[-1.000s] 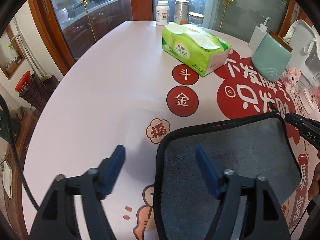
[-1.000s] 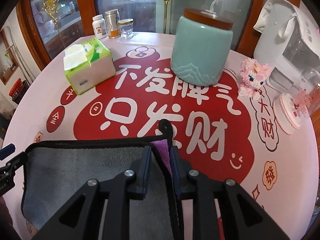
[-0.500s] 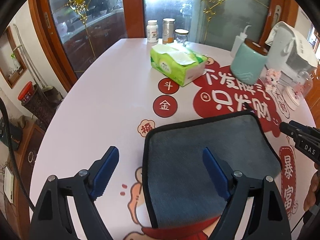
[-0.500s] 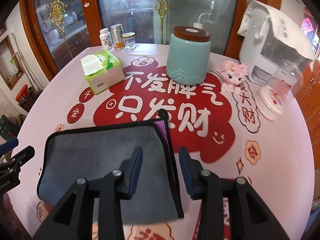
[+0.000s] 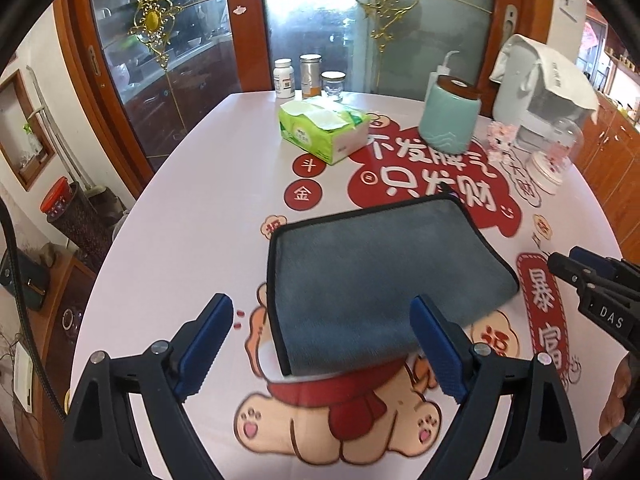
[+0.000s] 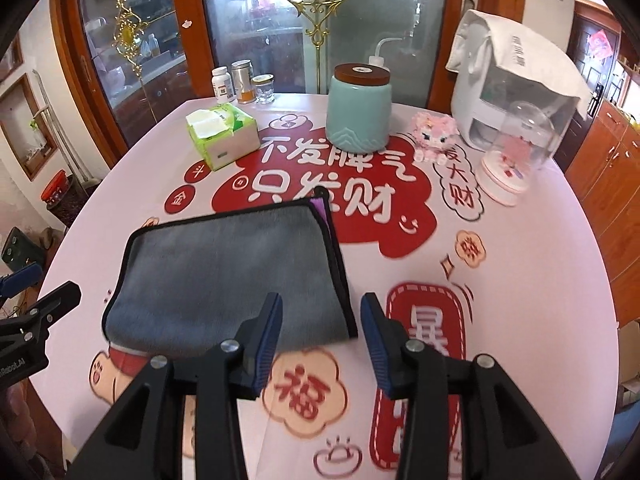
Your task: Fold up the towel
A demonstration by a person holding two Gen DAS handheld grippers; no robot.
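Observation:
A grey towel (image 5: 380, 272) with black trim lies folded flat on the round table; it also shows in the right wrist view (image 6: 228, 276), with a purple under-layer peeking out at its far right corner. My left gripper (image 5: 320, 344) is open and empty, raised above the towel's near edge. My right gripper (image 6: 322, 332) is open and empty, raised near the towel's near right corner. Neither gripper touches the towel.
On the far half of the table stand a green tissue box (image 5: 324, 130), a teal jar (image 5: 450, 116), three small bottles (image 5: 308, 78), a pink figurine (image 6: 434, 136), a glass dome (image 6: 516, 152) and a white appliance (image 6: 516, 92). The printed tablecloth (image 6: 540, 264) lies bare to the right.
My right gripper let go of the towel's corner and opened. Both grippers pulled back and up from the towel, which now lies folded on the table.

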